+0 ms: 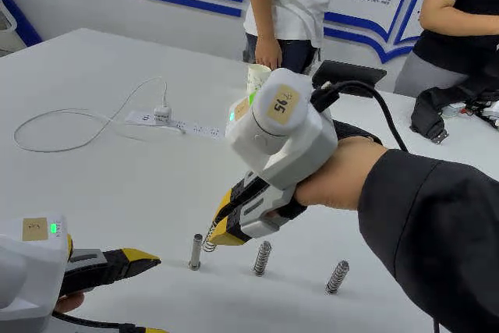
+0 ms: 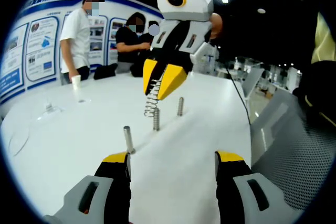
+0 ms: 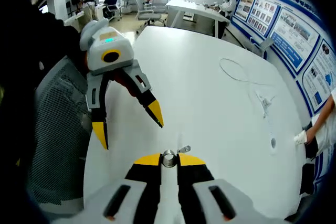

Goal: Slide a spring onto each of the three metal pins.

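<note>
Right gripper [image 1: 220, 232] has its jaws pinched shut on the upper coils of the last spring [image 2: 151, 98], which hangs just above and beside the bare pin [image 1: 195, 251] near the worktop's [image 1: 117, 185] near edge. The other two pins [image 1: 263, 257] already wear springs. The spring looks light, thin, bendy and likely to slip or tilt, so best gripped near the top with the lower end free. Left gripper [image 2: 173, 158] has its jaws wide open and empty.

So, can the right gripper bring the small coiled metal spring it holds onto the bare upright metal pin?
Probably yes. The right gripper holds the small coiled metal spring just beside the bare upright metal pin, nothing stands between them, and the open left gripper is off to the side.
</note>
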Demonstrator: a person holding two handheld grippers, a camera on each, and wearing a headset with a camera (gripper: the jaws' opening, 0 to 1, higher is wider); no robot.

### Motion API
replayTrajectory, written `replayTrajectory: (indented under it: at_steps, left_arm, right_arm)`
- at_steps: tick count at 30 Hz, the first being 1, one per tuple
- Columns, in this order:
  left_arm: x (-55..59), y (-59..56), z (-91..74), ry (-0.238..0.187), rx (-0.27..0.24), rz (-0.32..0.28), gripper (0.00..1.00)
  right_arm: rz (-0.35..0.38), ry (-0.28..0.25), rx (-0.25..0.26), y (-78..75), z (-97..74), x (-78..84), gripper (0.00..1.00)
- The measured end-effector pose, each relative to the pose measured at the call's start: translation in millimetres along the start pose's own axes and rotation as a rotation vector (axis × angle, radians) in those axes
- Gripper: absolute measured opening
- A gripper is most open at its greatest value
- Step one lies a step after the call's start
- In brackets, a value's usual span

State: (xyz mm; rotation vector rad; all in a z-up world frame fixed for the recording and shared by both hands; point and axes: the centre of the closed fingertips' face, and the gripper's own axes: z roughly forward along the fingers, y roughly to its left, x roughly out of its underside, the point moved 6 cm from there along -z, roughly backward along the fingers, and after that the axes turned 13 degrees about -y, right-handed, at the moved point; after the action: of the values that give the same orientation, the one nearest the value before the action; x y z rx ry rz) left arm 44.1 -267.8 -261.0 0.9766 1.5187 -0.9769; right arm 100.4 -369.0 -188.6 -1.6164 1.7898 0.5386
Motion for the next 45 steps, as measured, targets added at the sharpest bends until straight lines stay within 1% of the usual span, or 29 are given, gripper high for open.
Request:
replayTrajectory:
  at_steps: [6, 10, 14, 17, 29, 34, 41, 45]
  left_arm:
    - [0.9, -1.0, -0.1, 0.004, 0.001, -0.002, 0.66]
    - [1.2, -1.6, -0.2, 0.006, 0.001, -0.002, 0.66]
    - [1.6, -1.7, -0.2, 0.009, 0.000, -0.004, 0.66]
    - [2.0, -1.7, -0.1, 0.010, -0.001, -0.008, 0.66]
    - [3.8, -0.4, 0.9, 0.011, -0.005, -0.019, 0.66]
    - [4.3, 0.4, 0.9, 0.010, -0.007, -0.023, 0.66]
    - [4.7, 0.6, 0.9, 0.009, -0.007, -0.024, 0.66]
    - [5.5, 1.2, 0.6, 0.007, -0.009, -0.027, 0.66]
  right_arm:
    - [0.002, 0.009, 0.013, -8.9, 6.3, 0.5, 0.12]
    - [0.013, 0.003, 0.024, -16.2, 9.8, -1.1, 0.12]
    - [0.021, 0.013, 0.032, -23.5, 15.4, 1.0, 0.12]
    - [0.026, 0.019, 0.035, -26.2, 18.7, 2.8, 0.12]
    - [0.047, 0.048, 0.022, -31.7, 33.1, 11.7, 0.12]
    - [0.054, 0.054, 0.020, -34.0, 35.5, 14.0, 0.12]
    - [0.056, 0.076, 0.012, -34.8, 42.5, 17.9, 0.12]
    - [0.053, 0.100, 0.003, -32.7, 50.3, 20.7, 0.12]
